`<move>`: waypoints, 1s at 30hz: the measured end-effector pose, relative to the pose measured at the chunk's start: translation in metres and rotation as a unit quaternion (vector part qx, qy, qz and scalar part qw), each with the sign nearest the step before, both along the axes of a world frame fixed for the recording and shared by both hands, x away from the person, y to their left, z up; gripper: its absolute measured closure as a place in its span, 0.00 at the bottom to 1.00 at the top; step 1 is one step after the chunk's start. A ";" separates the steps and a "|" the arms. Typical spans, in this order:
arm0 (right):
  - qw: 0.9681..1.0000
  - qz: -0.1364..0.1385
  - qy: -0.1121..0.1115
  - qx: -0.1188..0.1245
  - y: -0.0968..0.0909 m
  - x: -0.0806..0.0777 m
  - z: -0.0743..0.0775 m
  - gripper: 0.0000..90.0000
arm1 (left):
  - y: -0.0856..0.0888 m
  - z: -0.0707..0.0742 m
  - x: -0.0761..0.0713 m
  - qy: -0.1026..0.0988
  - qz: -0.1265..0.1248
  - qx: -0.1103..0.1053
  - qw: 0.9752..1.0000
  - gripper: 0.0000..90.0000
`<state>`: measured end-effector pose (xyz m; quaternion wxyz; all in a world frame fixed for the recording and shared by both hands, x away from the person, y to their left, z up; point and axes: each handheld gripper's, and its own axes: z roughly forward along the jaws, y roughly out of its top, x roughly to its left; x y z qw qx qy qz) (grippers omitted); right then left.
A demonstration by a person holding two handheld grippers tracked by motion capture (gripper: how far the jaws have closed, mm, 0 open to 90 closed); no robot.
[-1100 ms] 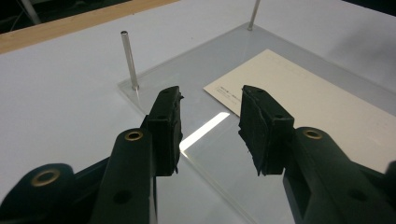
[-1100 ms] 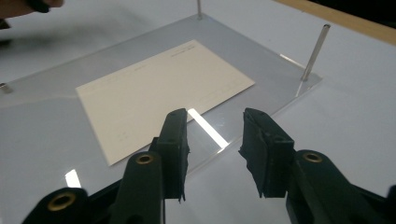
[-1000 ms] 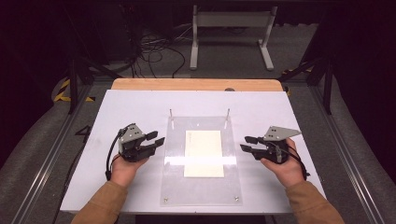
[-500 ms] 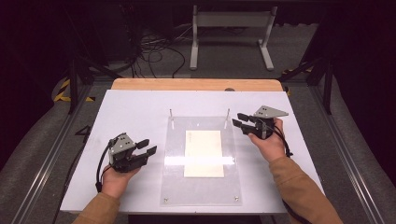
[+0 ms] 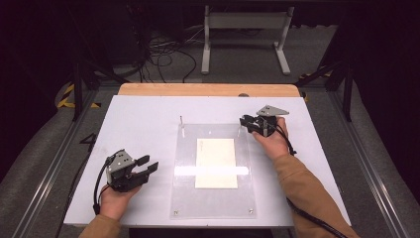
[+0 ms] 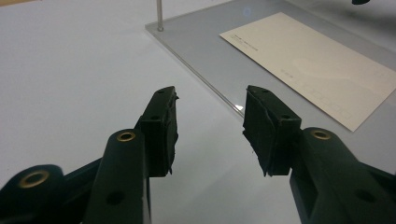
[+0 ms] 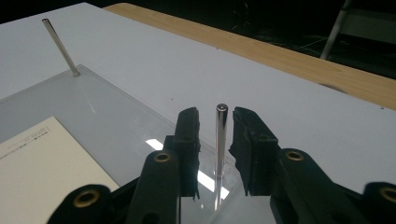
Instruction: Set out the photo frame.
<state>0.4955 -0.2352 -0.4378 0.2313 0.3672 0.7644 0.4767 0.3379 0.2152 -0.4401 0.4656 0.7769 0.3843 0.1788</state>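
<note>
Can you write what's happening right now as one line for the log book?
right gripper: jaws either side of upright metal pin, small gaps | left gripper: open, holding nothing, beside clear plate | card: flat on plate

the white rectangular table top (image 5: 143, 124) sits on a pale wooden board whose strip (image 5: 208, 89) shows along its far edge. beyond that lies grey carpeted floor (image 5: 317, 59) with a white metal stand (image 5: 246, 25) and tangled black cables (image 5: 168, 49). left of the table, yellow-black hazard tape (image 5: 67, 96). the surroundings are dark.
</note>
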 end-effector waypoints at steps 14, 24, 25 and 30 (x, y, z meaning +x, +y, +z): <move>0.999 -0.042 -0.014 -0.008 0.010 0.001 -0.010 0.95 | -0.008 -0.002 0.003 0.002 -0.019 0.006 1.000 0.60; 0.997 -0.067 -0.005 0.026 0.011 0.006 -0.016 0.96 | -0.012 -0.005 0.003 0.003 -0.024 0.007 1.000 0.60; 0.997 -0.067 -0.005 0.026 0.011 0.006 -0.016 0.96 | -0.012 -0.005 0.003 0.003 -0.024 0.007 1.000 0.60; 0.996 -0.076 0.019 0.030 0.012 0.010 -0.012 0.96 | -0.012 -0.005 0.002 0.006 -0.028 0.006 1.000 0.57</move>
